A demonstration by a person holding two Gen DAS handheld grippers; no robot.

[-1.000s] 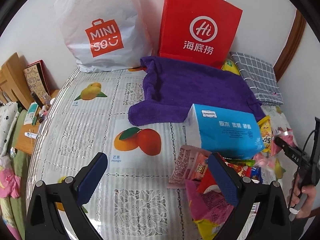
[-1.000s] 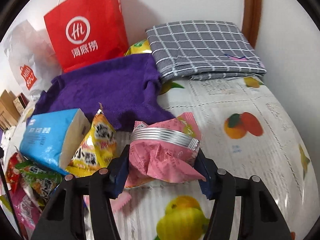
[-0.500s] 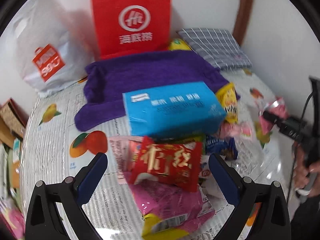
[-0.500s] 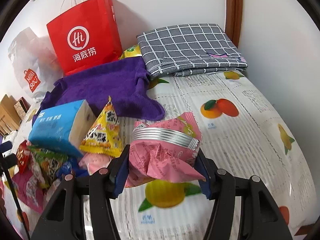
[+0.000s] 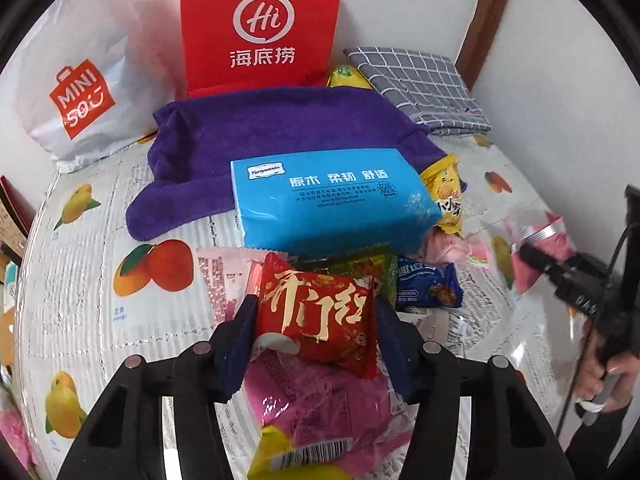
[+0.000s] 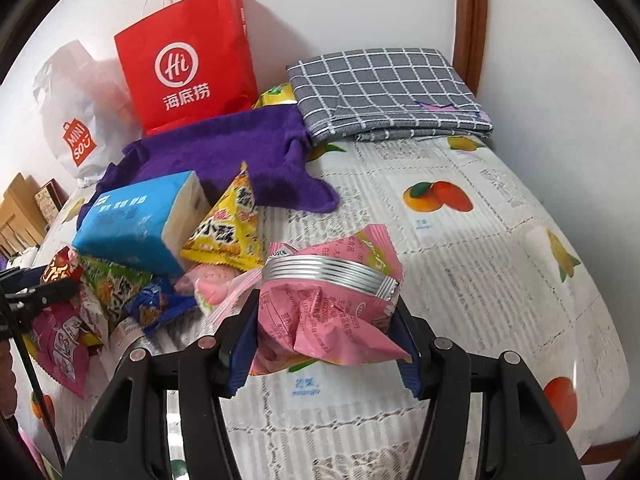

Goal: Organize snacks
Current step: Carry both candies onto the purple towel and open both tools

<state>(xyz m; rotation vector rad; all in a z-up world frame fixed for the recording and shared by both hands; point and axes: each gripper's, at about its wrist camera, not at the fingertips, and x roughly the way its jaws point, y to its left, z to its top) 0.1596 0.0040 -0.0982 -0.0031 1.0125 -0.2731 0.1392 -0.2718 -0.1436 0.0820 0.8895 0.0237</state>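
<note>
1. The red snack packet [image 5: 316, 316] sits on top of the snack heap at the near middle of the table, and the left gripper [image 5: 316, 328] has just been closing its jaws on it; the blue pads now press both its sides. It looks like a puffed foil pillow: light, soft, crinkly and rather slippery, so I'd judge a hold across the middle of its body safer than one on the sealed edges.
2. The right gripper [image 6: 326, 336] holds a pink snack packet [image 6: 328, 308] pinched narrowly, crumpled below its silver band, over bare tablecloth to the right of the heap. It looks equally light and easy to crush.
3. Loose in the heap I count one yellow triangular packet [image 6: 224, 232], one blue packet [image 5: 428, 286], one green packet [image 6: 112, 284], one magenta packet [image 5: 320, 404] under the red one, and one pale pink sachet [image 5: 222, 276] at its left. Others may lie hidden.
4. One blue tissue pack [image 5: 332, 200] rests on the far side of the heap, soft but bulky.
5. Farther back lie one purple towel [image 5: 260, 132] and one grey checked cloth [image 6: 384, 88], folded at the far right.
6. Against the wall stand one red paper bag [image 5: 262, 24] and one white plastic bag [image 5: 80, 80] to its left.
</note>
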